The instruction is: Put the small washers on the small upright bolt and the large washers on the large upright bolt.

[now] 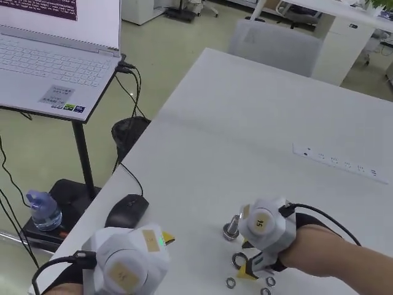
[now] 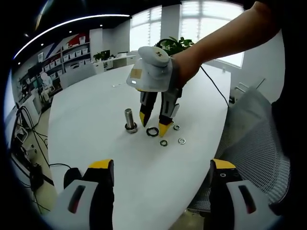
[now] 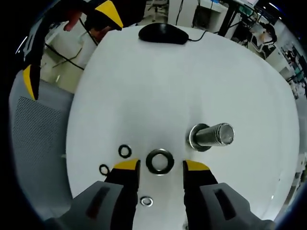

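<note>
- Right gripper (image 3: 161, 166): jaws released. The yellow tips sit on either side of the large washer (image 3: 159, 161), with a thin gap each side and no grip on it.
- The large washer lies flat on the white table (image 3: 144, 86), dead centre between the tips in the right gripper view.
- Bolt (image 3: 211, 135) stands upright on the table, near the large washer at about 2 o'clock from it in the right gripper view. It has a wide flat collar at its foot; I cannot tell if that is a washer.
- Small washers (image 3: 124, 151): three, all flat on the table. In the right gripper view two are around 9 o'clock from the large washer, one close and one further out. The third is near 6 to 7 o'clock, in the gap between the jaws.
- Left gripper (image 2: 162, 165): jaws spread wide, holding nothing. It is off the table near the edge, well apart from the washers and facing the right gripper.
- In the left gripper view the bolt is at 10 o'clock from the large washer, and the small washers are between 2 and 5 o'clock.
- In the head view the black mouse (image 1: 126, 210) is at 9 o'clock from the bolt and the power strip (image 1: 344, 163) at 2 o'clock. The laptop (image 1: 55, 61) is on a stand at top left, with the water bottle (image 1: 44, 209) below it.
- A grey mesh chair (image 2: 254, 143) stands at the table edge.
</note>
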A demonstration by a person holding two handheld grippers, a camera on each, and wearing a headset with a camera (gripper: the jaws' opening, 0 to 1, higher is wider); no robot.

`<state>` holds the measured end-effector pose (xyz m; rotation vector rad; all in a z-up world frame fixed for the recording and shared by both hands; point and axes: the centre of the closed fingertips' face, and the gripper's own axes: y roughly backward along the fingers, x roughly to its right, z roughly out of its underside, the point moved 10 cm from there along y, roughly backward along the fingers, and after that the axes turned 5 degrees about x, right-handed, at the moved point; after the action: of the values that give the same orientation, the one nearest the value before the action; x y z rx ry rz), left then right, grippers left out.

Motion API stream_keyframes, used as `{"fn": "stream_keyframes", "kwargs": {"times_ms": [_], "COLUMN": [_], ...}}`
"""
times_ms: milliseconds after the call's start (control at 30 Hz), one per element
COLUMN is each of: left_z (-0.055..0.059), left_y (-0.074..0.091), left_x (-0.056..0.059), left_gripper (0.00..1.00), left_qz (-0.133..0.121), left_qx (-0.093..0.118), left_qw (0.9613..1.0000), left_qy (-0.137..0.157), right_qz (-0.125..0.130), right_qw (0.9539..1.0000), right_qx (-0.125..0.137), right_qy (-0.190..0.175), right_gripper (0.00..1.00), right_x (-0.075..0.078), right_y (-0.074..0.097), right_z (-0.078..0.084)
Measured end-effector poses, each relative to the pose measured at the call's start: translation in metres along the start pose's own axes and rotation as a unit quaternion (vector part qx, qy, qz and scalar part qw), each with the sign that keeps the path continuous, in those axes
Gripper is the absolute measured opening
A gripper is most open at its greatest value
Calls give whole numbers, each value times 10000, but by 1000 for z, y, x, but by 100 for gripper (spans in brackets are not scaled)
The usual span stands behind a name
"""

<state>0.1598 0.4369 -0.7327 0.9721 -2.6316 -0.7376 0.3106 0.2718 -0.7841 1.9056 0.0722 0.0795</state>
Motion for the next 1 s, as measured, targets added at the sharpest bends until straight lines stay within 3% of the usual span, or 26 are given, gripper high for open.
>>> {"fn": "stream_keyframes", "kwargs": {"times_ms": [233, 333, 600, 767, 1000], "left_z": [-1, -1, -1, 2, 5], "left_y": [1, 1, 4, 7, 11], "left_x": [2, 2, 7, 10, 15], "left_gripper": [80, 80, 79, 78, 76], "left_qz": [-25, -35, -56, -82, -99], "left_qx": [30, 31, 55, 6, -17], "left_qw": [10000, 10000, 10000, 9999, 9999], "left_qy": [13, 14, 32, 60, 125], "right_qz": [-62, -57, -76, -134, -5], "right_qw": [10000, 10000, 9999, 9992, 9978], "right_qx": [14, -70, -123, -336, -586], "right_qy": [-70, -34, -56, -188, -320], "right_gripper": [34, 25, 25, 28, 27], "right_x": [-2, -2, -1, -2, -2], "right_y": [0, 0, 0, -2, -4], "right_z": [2, 3, 1, -5, -11]}}
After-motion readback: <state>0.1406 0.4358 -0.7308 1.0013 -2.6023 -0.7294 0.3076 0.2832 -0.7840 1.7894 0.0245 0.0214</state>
